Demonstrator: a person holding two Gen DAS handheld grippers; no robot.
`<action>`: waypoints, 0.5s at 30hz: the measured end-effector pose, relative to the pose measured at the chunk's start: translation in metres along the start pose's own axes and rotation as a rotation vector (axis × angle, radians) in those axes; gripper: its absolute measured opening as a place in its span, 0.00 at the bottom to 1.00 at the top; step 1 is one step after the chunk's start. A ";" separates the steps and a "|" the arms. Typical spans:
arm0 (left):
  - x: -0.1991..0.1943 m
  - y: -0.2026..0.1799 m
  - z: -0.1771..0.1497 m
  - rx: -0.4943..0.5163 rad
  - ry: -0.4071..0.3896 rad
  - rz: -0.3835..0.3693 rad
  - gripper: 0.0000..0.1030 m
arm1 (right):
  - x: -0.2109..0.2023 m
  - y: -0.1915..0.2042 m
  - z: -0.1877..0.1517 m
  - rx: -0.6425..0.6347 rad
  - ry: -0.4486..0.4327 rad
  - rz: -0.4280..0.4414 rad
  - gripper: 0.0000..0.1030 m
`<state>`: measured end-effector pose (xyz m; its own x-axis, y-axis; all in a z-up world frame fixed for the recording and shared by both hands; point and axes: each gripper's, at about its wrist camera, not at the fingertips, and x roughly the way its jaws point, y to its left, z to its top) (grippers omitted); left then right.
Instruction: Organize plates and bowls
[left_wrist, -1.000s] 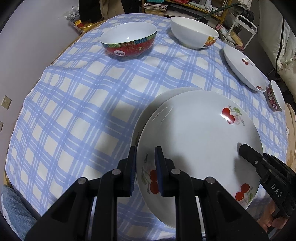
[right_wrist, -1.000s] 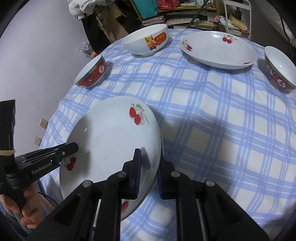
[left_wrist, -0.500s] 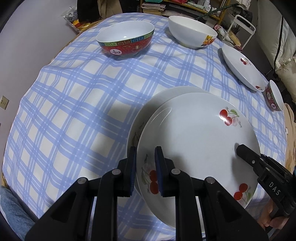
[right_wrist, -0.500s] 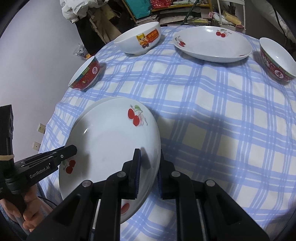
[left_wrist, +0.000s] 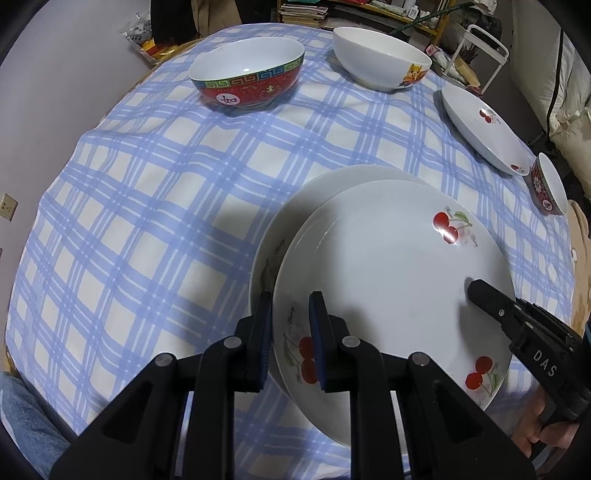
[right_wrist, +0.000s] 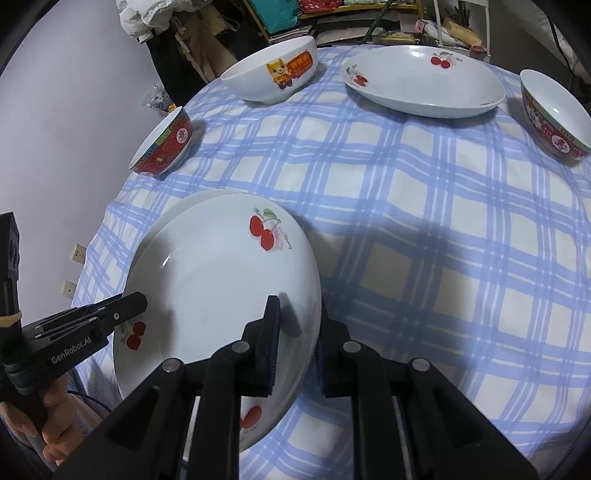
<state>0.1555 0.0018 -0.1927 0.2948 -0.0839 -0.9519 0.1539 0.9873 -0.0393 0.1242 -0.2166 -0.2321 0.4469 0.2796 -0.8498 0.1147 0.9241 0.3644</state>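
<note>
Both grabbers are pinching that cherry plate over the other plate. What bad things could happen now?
1. The left gripper and right gripper each pinch only the rim of the cherry plate; it might slip and drop.
2. It hangs off-centre over the lower plate, so it could land crooked or clack and chip.
3. The stack sits near the edge of the checked tablecloth; a nudge toward that edge might send it off.
</note>
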 end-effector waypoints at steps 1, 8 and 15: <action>-0.002 -0.001 -0.001 0.004 -0.009 0.011 0.18 | 0.000 0.000 0.000 0.001 0.002 0.001 0.18; -0.012 -0.005 -0.004 0.037 -0.062 0.037 0.18 | 0.000 0.004 -0.001 -0.031 0.004 -0.023 0.17; -0.013 -0.002 -0.004 0.023 -0.067 0.047 0.18 | -0.009 0.003 0.000 -0.020 -0.038 -0.012 0.17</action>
<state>0.1471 0.0013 -0.1812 0.3647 -0.0475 -0.9299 0.1603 0.9870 0.0124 0.1203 -0.2167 -0.2235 0.4786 0.2589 -0.8390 0.1027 0.9325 0.3463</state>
